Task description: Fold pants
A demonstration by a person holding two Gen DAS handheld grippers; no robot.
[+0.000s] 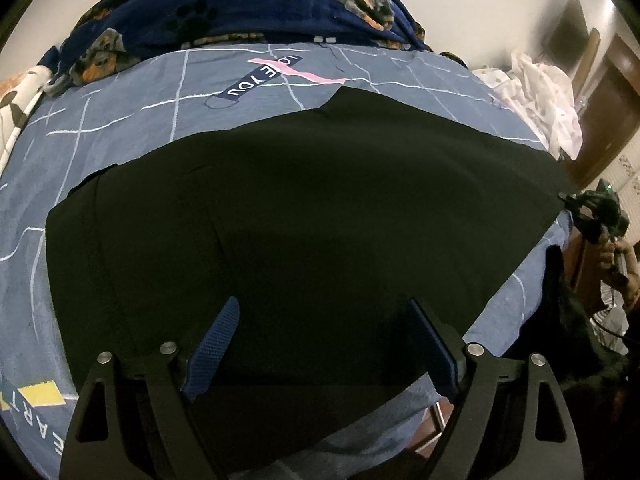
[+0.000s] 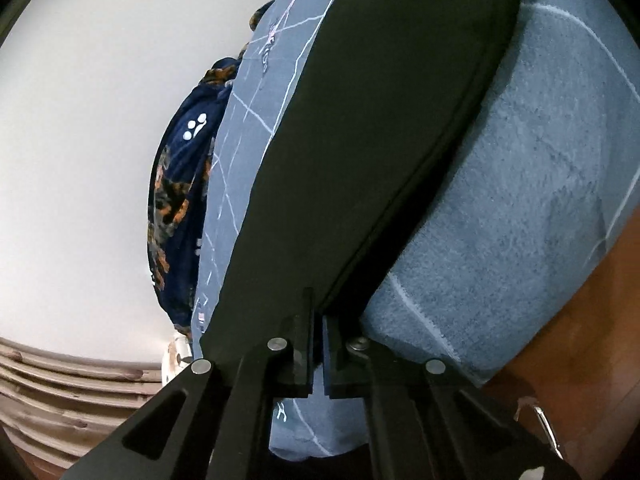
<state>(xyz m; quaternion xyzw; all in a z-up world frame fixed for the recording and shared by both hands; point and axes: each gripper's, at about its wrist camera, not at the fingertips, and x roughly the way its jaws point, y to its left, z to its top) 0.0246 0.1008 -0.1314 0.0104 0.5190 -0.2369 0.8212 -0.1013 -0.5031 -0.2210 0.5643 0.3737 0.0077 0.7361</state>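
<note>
Black pants (image 1: 304,200) lie spread flat on a blue bed sheet (image 1: 120,120) with white lines. My left gripper (image 1: 324,320) hovers over their near edge, open, its blue pads (image 1: 216,344) wide apart with only cloth below them. At the far right of the left wrist view, my right gripper (image 1: 570,202), held by a hand (image 1: 616,260), pinches the pants' right corner. In the right wrist view the right gripper (image 2: 318,316) is shut on the corner of the pants (image 2: 380,140), which stretch away across the bed sheet (image 2: 520,220).
A dark blue blanket (image 1: 240,8) with a dog print is bunched along the back of the bed. A white crumpled cloth (image 1: 536,92) lies at the back right corner. Brown wooden furniture (image 1: 608,100) stands beyond the bed's right edge.
</note>
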